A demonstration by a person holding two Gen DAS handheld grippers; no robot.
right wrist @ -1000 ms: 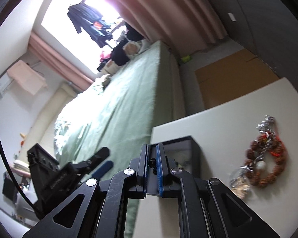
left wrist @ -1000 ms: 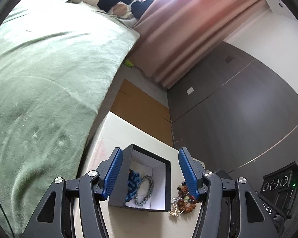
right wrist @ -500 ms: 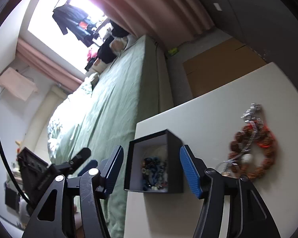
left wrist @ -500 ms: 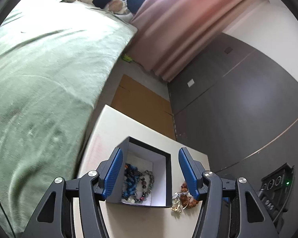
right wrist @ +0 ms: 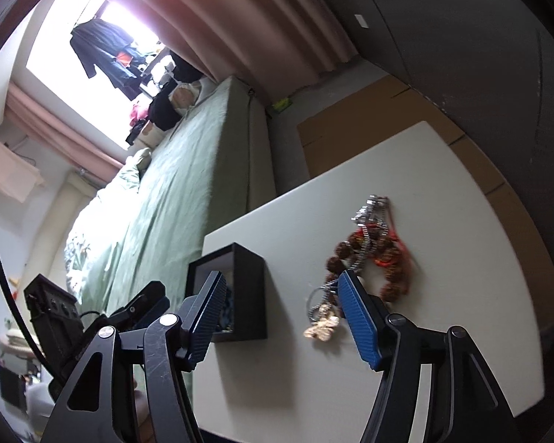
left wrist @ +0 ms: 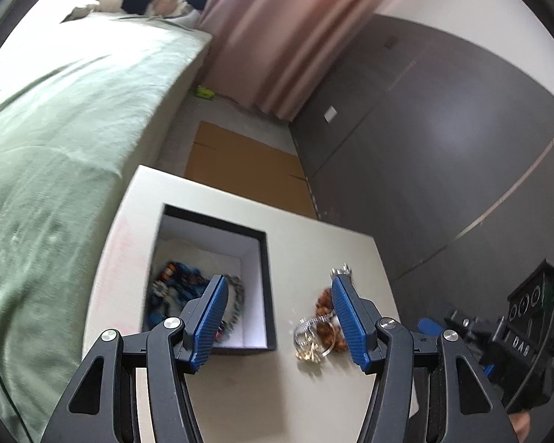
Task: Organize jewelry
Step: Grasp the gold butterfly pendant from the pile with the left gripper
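The black box [left wrist: 218, 280], on the table's [left wrist: 314, 251] left part, now holds blue beads that the right gripper [right wrist: 280, 317] has released; a second ago its jaws were pinched shut, now they are opening, empty. The left gripper [left wrist: 277, 317] hangs half-open, holding nothing. Right of the box, the brown bead bracelet [right wrist: 369, 265] remains unsorted

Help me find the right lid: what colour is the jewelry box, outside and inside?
Jewelry box: black outside, white inside; clearest in the left wrist view.

Green bed [left wrist: 55, 118] w/ clothes pile, pink curtain [left wrist: 277, 37], cardboard [left wrist: 240, 170] on floor.
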